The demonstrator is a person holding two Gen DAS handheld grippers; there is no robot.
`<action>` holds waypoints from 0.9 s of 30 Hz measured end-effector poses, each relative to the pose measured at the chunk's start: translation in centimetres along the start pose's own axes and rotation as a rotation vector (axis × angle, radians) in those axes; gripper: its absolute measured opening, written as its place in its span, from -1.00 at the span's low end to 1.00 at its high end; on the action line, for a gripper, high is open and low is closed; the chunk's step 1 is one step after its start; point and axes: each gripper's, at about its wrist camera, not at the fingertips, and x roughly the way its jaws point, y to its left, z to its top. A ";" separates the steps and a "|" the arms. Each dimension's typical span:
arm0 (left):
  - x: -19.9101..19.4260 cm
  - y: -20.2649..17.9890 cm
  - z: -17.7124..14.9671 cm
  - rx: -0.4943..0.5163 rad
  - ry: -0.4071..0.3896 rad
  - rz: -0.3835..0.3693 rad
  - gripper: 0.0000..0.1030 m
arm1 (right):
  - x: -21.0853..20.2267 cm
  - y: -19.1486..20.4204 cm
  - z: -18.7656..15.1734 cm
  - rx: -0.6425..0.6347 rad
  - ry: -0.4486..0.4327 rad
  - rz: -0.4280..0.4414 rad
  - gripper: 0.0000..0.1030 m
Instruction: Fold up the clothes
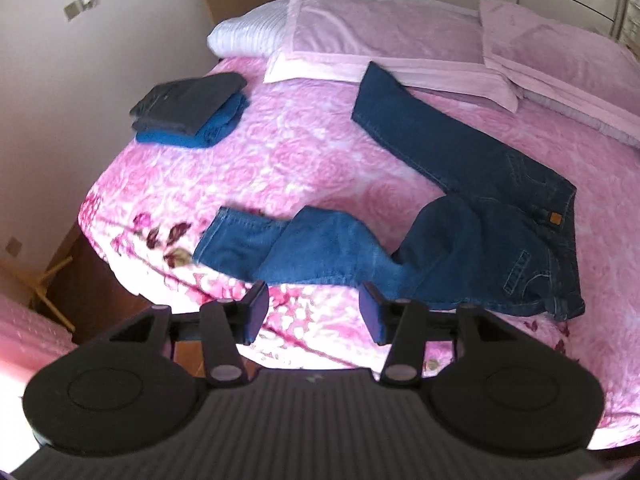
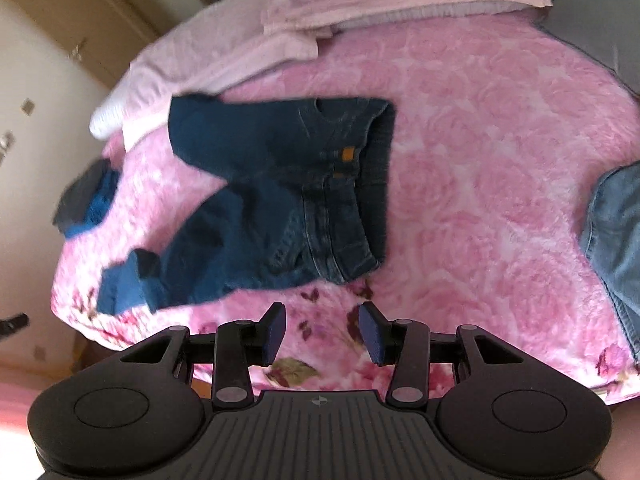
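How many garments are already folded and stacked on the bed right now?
2: a dark grey one on top of a blue one, stacked at the bed's far-left side near the white pillow. More could be hidden in the stack.

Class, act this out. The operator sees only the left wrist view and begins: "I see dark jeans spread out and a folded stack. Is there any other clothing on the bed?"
Observer: Yes. A pale blue denim garment lies at the right edge of the pink floral bedspread, apart from the dark blue denim jeans.
Operator: And the right tool? I cannot see it.
Observer: The right tool is open and holds nothing. It is over the flowered near edge of the bedspread, just short of the jeans' waistband end.
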 end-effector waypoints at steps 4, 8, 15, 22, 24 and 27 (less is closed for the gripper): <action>1.4 2.7 0.6 -0.035 0.018 0.013 -0.11 | 2.3 0.5 -0.1 0.028 0.033 -0.008 -0.14; 3.9 5.9 2.6 -0.072 0.031 0.016 -0.11 | 4.3 0.4 -0.1 0.160 0.033 -0.012 -0.13; 10.0 7.5 8.1 0.024 0.038 -0.057 -0.10 | 7.6 -0.8 -0.2 0.486 -0.027 -0.005 0.27; 17.2 5.3 10.2 0.156 0.087 -0.143 -0.10 | 11.5 -3.2 -2.0 0.706 -0.124 -0.041 0.31; 19.1 4.6 9.9 0.162 0.105 -0.169 -0.11 | 12.9 -4.0 -2.4 0.747 -0.146 -0.046 0.31; 21.4 4.4 8.4 0.128 0.136 -0.193 -0.10 | 15.8 -5.6 -2.7 0.794 -0.183 -0.033 0.31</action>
